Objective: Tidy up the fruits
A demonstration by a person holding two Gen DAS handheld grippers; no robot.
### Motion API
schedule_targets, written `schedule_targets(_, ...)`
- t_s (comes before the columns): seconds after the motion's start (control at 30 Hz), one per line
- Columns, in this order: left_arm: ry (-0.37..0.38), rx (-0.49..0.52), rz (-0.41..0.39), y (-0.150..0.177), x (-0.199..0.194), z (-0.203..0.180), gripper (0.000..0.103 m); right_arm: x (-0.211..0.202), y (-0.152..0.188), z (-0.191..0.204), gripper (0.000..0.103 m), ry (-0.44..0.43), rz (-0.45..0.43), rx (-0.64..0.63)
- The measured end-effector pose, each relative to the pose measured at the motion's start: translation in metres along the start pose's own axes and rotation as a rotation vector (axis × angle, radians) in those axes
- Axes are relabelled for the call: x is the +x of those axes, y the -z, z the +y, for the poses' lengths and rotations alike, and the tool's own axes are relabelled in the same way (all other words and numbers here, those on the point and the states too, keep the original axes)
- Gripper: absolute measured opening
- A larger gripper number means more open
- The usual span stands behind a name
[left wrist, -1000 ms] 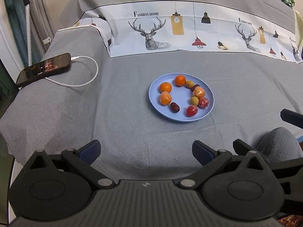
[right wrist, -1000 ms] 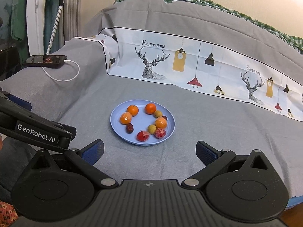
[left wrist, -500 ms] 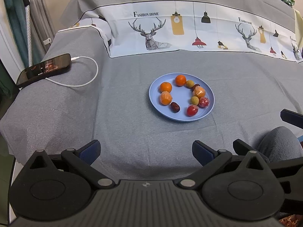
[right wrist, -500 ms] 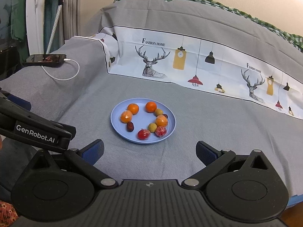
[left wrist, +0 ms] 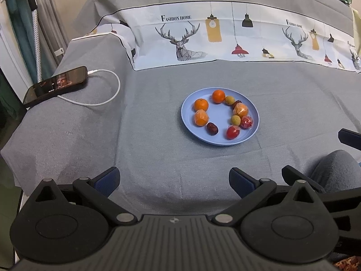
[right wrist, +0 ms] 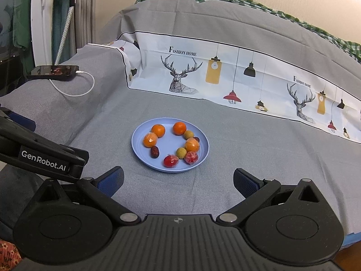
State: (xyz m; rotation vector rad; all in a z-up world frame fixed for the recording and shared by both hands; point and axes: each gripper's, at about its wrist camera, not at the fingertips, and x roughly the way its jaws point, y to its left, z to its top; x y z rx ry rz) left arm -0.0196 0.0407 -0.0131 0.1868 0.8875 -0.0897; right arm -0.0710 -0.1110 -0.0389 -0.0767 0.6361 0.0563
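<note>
A blue plate [left wrist: 252, 131] [right wrist: 204, 153] rests on the grey cloth, holding several fruits in a ring: oranges [left wrist: 201, 104] [right wrist: 158, 130], small yellow-green fruits [left wrist: 235, 120] [right wrist: 181, 152], dark dates [left wrist: 212, 128] [right wrist: 154, 151] and wrapped red fruits [left wrist: 232, 132] [right wrist: 170, 160]. My left gripper [left wrist: 174, 179] is open and empty, well short of the plate. My right gripper [right wrist: 178, 181] is open and empty too, just in front of the plate's near rim. The left gripper's body [right wrist: 42, 158] shows at the left of the right wrist view.
A black phone [left wrist: 56, 85] [right wrist: 53, 70] with a white charging cable [left wrist: 106, 94] [right wrist: 76, 90] lies at the far left. A printed white cloth band [left wrist: 225, 36] rises behind the plate. A grey-clad knee [left wrist: 336, 174] sits at the right.
The right gripper has crept slightly forward and the plate sits a little lower in its view. The left view has barely changed.
</note>
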Motion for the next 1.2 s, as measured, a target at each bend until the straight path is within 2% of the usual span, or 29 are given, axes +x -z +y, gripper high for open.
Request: schedule_targets(1.2, -0.014, -0.016, 0.011, -0.0002, 0.0027, 0.0022, 0.103, 0.0019, -0.0006, 0.0029, 0.102, -0.003, 0.003, -0.005)
